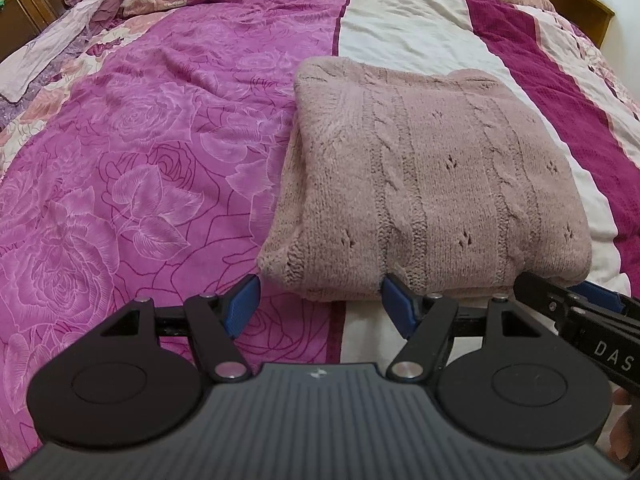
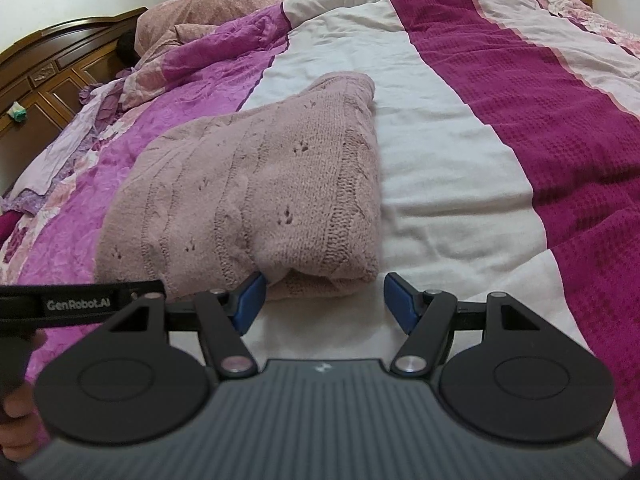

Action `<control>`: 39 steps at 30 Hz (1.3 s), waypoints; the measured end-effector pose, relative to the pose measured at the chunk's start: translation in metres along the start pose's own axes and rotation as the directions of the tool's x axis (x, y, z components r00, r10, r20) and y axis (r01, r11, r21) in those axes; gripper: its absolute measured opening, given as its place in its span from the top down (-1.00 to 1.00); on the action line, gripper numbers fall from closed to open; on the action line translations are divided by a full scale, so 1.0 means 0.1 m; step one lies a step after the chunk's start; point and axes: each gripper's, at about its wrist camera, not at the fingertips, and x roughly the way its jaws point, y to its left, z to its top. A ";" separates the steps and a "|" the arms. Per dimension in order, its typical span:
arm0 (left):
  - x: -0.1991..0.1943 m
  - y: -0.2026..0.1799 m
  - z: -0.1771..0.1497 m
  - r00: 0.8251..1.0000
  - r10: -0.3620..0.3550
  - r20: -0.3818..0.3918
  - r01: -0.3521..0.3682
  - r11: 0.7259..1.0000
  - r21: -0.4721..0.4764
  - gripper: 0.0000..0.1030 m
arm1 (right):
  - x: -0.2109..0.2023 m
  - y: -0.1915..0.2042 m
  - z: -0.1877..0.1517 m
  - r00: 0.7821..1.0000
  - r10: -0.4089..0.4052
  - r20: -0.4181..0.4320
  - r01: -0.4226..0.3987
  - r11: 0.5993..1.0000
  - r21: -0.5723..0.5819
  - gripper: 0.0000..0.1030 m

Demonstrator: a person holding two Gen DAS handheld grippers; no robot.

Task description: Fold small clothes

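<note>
Left wrist view
- sweater: pink cable knit, folded into a thick rectangle, lying flat on the bed across the seam between the rose-print quilt and the white stripe.
- left gripper: jaws spread wide, holding nothing, blue pads low over the bedding.
- sweater vs jaws: near folded edge just ahead of the jaws; right pad at or touching that edge near its middle, contact hard to tell; left pad off the sweater's left corner, over the quilt.
- right gripper: black finger with a blue pad entering from the right, tip against the sweater's near right corner; opening not readable from here.

Right wrist view
- sweater: same folded bundle, ahead and left of centre, right side on the white stripe, left side on the purple quilt.
- right gripper: jaws spread wide, nothing between the pads.
- sweater vs jaws: near right corner of the fold sits just ahead of the gap; left pad tucked against the folded edge, right pad clear of it over white cover.
- left gripper: black arm marked GenRobot.AI crossing in at the left, beside the sweater's near left edge.
- headboard: dark wood, far left behind the bedding.
</note>
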 end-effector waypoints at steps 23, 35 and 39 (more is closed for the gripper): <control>0.00 -0.01 -0.01 1.000 0.005 0.003 -0.005 1.000 0.012 -0.43 | 0.00 0.00 0.00 1.000 0.001 -0.003 -0.001 1.000 0.003 -0.31; 0.02 -0.01 -0.03 1.000 0.007 -0.003 -0.007 1.000 0.014 -0.43 | 0.00 0.00 -0.02 1.000 0.001 -0.006 -0.001 1.000 0.006 -0.32; 0.01 -0.01 -0.03 1.000 0.007 -0.003 -0.007 1.000 0.013 -0.43 | 0.00 0.00 -0.02 1.000 0.001 -0.006 -0.001 1.000 0.005 -0.31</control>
